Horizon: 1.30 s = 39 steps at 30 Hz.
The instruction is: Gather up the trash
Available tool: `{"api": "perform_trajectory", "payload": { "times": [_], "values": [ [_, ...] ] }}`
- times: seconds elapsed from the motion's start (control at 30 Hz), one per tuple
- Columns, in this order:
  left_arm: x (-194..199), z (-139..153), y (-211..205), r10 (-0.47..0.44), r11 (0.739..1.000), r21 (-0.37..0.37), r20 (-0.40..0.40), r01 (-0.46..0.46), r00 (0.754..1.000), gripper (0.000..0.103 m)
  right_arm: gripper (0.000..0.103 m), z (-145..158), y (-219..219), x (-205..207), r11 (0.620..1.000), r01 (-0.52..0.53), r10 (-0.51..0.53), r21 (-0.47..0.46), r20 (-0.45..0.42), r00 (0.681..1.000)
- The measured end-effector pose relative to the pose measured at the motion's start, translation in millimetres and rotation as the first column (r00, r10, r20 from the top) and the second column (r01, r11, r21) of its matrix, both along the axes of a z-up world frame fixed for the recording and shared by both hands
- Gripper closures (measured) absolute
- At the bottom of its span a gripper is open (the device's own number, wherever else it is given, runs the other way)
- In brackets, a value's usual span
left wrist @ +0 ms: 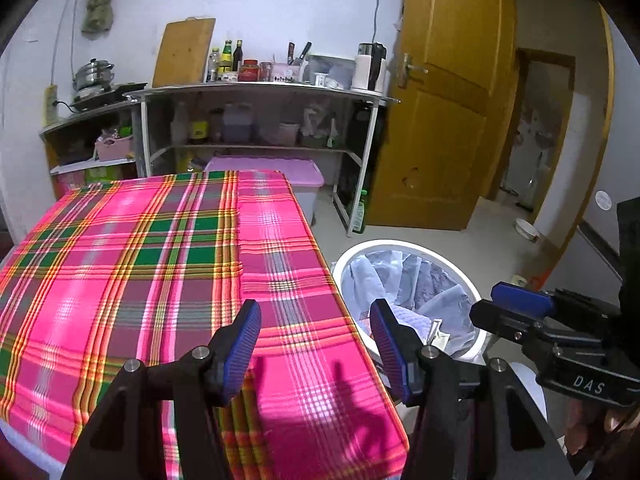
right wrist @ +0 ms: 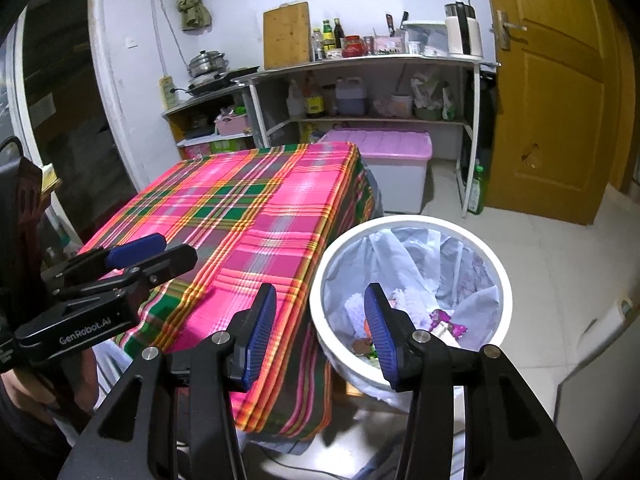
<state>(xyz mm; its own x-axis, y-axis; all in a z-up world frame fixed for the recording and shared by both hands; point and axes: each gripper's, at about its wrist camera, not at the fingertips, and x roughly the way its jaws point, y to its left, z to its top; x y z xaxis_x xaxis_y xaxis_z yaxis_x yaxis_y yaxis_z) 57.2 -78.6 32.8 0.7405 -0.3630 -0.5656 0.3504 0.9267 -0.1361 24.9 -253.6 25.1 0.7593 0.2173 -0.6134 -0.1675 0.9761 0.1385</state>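
From the left wrist, the left gripper (left wrist: 316,344) gapes empty above the bare pink plaid tablecloth (left wrist: 160,260), near the round white plastic-lined trash bin (left wrist: 472,292).

From the right wrist, the right gripper (right wrist: 320,328) stands parted, nothing between the pads, beside the bin. Crumpled wrappers and tissue (right wrist: 444,322) lie inside. Collection looks finished; next calls for finding any leftover litter.
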Motion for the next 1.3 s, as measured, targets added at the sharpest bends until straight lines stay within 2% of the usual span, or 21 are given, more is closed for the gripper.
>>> {"api": "perform_trajectory", "payload": {
  "times": [0.47, 1.3],
  "values": [
    [-31.3, 0.5, 15.6, 0.038, 0.999, 0.003, 0.027, -0.038, 0.999, 0.047, 0.056, -1.7, 13.6, -27.0, 0.999, -0.021, 0.022, -0.036, 0.040, 0.999],
    [-36.5, -1.8, 21.3, 0.058, 0.998, 0.009, 0.021, -0.058, 0.998, 0.047, 0.056, -0.5, 13.0, -29.3, 0.999, -0.016, 0.017, -0.039, 0.040, 0.999]
  ]
}}
